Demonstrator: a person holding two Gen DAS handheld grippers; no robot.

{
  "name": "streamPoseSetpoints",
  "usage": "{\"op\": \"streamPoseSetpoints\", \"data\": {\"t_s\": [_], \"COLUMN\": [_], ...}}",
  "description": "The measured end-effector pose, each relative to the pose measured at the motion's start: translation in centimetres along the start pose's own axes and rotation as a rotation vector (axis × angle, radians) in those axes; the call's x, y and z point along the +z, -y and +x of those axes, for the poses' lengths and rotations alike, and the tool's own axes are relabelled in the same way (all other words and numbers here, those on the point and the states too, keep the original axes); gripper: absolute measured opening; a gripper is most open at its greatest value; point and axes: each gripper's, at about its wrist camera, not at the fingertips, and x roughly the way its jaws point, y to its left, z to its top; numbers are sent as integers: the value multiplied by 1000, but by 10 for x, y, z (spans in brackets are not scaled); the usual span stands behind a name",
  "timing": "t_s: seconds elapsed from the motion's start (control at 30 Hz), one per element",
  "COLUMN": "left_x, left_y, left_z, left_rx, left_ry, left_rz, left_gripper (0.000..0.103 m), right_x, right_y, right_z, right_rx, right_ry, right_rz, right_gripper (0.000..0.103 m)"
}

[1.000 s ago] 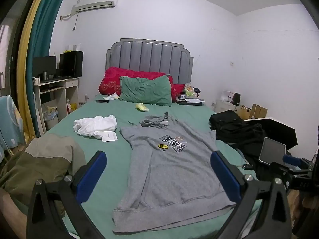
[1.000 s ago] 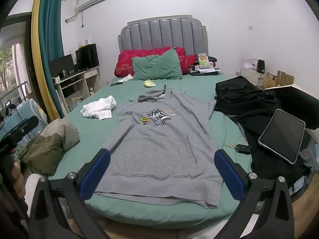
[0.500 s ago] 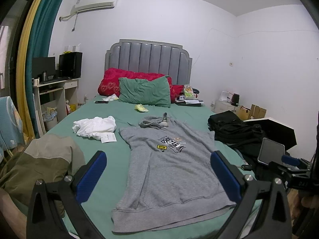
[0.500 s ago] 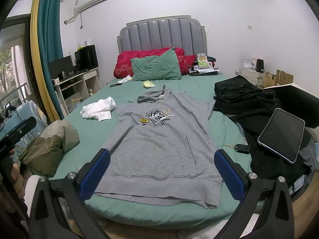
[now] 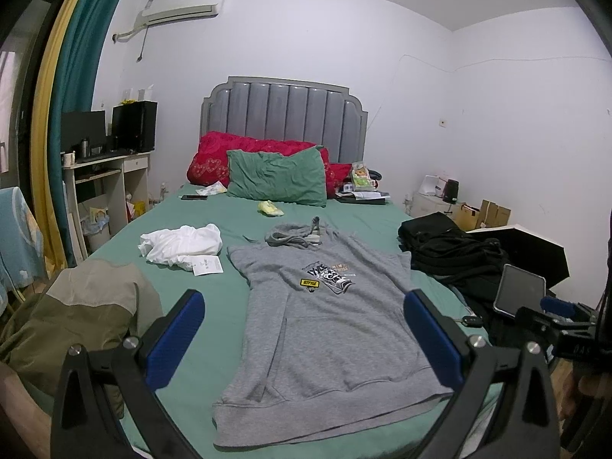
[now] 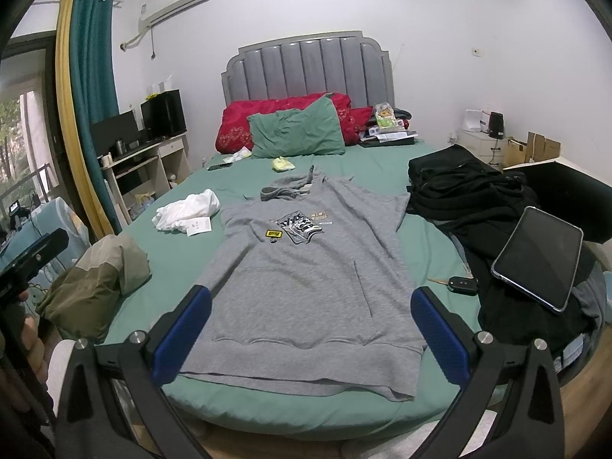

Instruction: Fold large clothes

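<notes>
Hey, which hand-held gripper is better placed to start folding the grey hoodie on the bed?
Probably the right hand-held gripper: it is open and centred over the grey hoodie hem. The left hand-held gripper, also open, looks across it from the left, beside the olive jacket.

Bare sheet [image 6: 428, 244] flanks hoodie [image 6: 306, 267], olive jacket [image 6: 95, 279] left, black clothes [image 6: 470, 195] right

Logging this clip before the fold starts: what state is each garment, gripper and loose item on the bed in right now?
grey hoodie: spread flat, front up, unfolded.
left gripper: open, holding nothing.
right gripper: open, holding nothing.
white garment: crumpled.
olive jacket: bunched at the bed edge.
black clothes: heaped.
tablet: screen dark, lying on the black clothes.
green pillow: propped against the red pillows.
</notes>
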Motion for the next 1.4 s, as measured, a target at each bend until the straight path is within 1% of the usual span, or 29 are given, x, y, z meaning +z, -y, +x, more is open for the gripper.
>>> {"op": "streamPoseSetpoints", "data": {"t_s": [0.7,1.4], "left_x": [1,6], "left_y": [3,5], "left_z": [0,-1], "left_rx": [-1,-17], "left_ry": [1,17], "left_rz": [1,-11], "left_gripper": [103,103], "right_x": [1,6], "right_y": [-3,0], "right_z": [-6,-2], "right_rx": [-1,2], "right_ry": [5,13], "right_rz": [4,18], "right_gripper": [103,103]}}
